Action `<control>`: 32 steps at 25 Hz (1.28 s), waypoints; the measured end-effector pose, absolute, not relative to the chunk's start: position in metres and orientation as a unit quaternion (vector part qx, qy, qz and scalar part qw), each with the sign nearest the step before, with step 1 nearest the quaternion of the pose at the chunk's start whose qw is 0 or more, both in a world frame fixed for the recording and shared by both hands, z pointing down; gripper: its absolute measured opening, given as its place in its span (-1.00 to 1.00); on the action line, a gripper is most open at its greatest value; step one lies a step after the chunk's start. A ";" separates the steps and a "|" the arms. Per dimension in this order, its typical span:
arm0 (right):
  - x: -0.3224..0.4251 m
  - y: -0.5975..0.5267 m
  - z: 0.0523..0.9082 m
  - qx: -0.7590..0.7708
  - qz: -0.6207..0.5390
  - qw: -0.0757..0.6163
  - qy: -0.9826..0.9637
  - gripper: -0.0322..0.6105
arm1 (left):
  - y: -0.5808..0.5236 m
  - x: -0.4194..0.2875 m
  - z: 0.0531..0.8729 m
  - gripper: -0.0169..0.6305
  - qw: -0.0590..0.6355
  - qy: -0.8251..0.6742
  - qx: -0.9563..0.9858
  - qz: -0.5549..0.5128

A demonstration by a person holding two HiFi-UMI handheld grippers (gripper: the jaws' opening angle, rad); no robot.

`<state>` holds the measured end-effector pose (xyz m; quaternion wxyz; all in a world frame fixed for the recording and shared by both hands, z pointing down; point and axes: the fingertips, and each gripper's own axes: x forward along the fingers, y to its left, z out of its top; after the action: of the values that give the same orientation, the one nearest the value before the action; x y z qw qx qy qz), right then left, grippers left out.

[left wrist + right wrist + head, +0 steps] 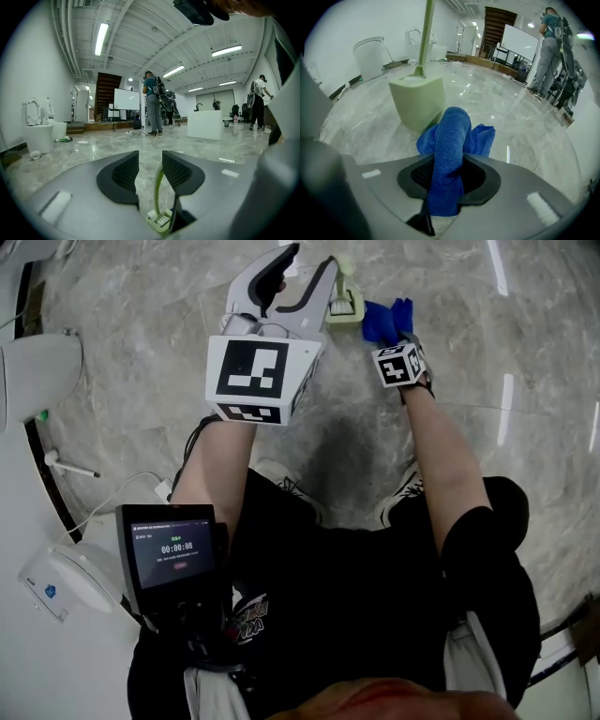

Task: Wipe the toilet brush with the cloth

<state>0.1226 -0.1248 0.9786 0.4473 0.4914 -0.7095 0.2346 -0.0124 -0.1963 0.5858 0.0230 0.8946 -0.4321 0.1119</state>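
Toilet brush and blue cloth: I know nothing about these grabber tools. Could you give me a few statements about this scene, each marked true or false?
1. The right gripper clamps the blue cloth. True.
2. The toilet brush lies on its side. False: it stands upright in its pale green holder.
3. The left gripper is squeezed shut on the brush's handle. False: its jaws stand apart, with the handle between them, close to one pad.
4. A white toilet stands in the background. True.
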 end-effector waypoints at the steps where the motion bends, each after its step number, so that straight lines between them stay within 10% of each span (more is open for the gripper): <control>1: 0.123 -0.129 0.972 0.500 0.239 0.436 -0.709 -0.52 | -0.199 -0.012 0.583 -0.46 0.027 -0.434 0.894 0.108; 32: 0.040 -0.175 0.801 0.537 0.052 0.248 -0.804 -0.55 | -0.220 -0.015 0.558 -0.47 0.049 -0.444 0.893 0.050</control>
<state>0.0400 -0.1745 0.8009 0.2477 0.5375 -0.8044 0.0516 -0.0155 -0.2202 0.5578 0.0492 0.8932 -0.4441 0.0502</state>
